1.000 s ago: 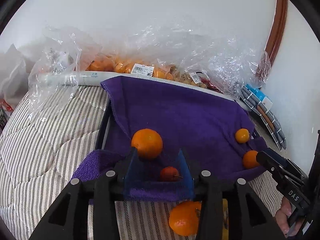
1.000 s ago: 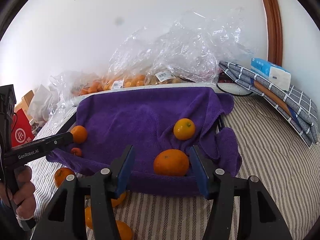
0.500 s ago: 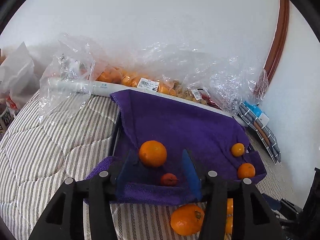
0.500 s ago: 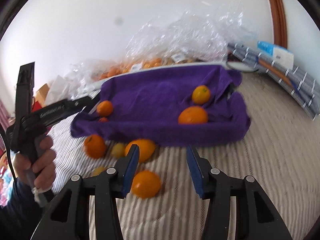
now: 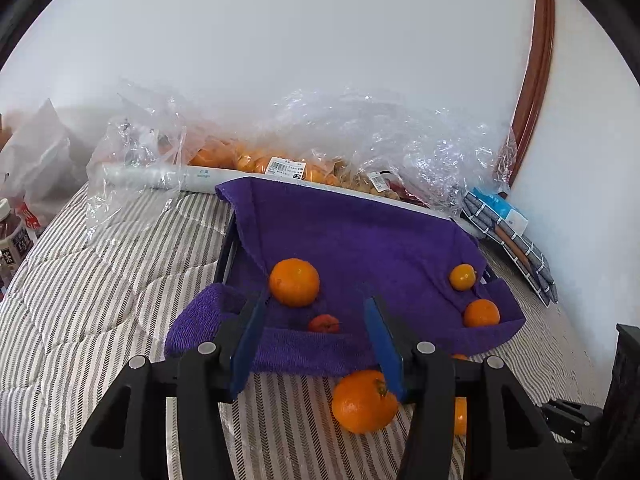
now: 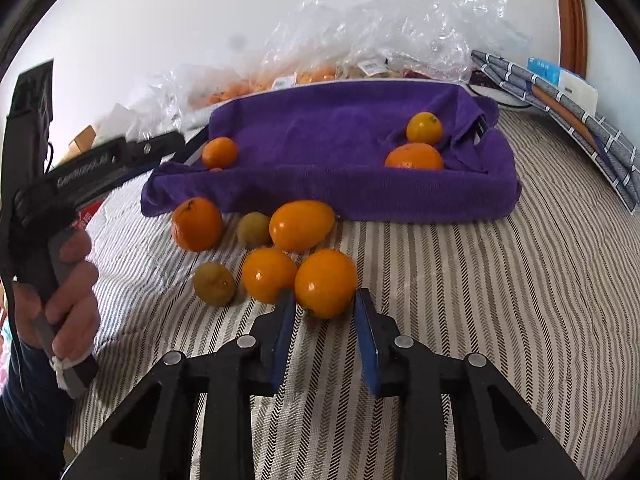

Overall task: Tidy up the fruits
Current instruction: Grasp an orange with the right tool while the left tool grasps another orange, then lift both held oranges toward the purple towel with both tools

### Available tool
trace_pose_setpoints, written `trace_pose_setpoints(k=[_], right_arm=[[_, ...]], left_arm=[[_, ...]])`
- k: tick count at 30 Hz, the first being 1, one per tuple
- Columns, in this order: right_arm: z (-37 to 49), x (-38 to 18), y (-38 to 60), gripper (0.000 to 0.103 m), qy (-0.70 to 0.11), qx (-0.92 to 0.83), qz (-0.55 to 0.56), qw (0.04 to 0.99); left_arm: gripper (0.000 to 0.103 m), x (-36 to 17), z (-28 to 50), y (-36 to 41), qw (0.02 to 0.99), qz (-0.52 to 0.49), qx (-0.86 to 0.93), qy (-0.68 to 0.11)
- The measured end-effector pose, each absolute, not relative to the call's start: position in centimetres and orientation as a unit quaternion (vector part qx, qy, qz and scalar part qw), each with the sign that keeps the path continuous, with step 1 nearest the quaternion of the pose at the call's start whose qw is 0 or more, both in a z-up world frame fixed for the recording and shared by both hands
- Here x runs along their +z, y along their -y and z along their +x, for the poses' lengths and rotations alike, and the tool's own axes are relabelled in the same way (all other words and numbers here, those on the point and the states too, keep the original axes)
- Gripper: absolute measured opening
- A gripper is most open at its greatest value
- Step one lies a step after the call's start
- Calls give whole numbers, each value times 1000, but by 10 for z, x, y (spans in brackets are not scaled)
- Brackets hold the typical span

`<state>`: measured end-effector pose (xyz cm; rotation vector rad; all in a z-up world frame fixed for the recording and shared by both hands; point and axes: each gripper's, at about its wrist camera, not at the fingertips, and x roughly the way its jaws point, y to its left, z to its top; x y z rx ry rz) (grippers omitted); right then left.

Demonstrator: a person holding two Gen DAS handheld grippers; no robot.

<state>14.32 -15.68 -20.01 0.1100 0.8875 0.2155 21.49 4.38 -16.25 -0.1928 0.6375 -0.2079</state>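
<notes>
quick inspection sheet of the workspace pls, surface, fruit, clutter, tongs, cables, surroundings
surface: striped quilt, bare on the right side.
job's things: purple towel tray holds four fruits: large orange, small red fruit, two small oranges at its right end. Six loose fruits on the quilt in front of it.
clutter: plastic bags of fruit behind the tray; folded checked cloth.
grippers: left tongs open, empty, above the tray's near edge; right tongs open around the nearest yellow-orange fruit, not closed.
cables: nothing seen.
surroundings: white wall, wooden trim.
</notes>
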Motion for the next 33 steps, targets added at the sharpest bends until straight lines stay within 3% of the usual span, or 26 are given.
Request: trace_pose_setpoints(k=[18,19,21,33], right_arm=[[122,-191,197,28,-385,61,96,916],[123,-192,198,27,-386,64,100,915],[124,-192,198,27,-387,70,105,913],[125,-194,198,27,-388,78,106,912]], left_arm=[[51,-197,203,-11,898,-56,-149,-410],[51,-197,203,-12,899,-63,-148,-408],[40,-197,203,-16,898,-75,-155,-405],[40,-185,189,-32,914,-118,-161,-353]])
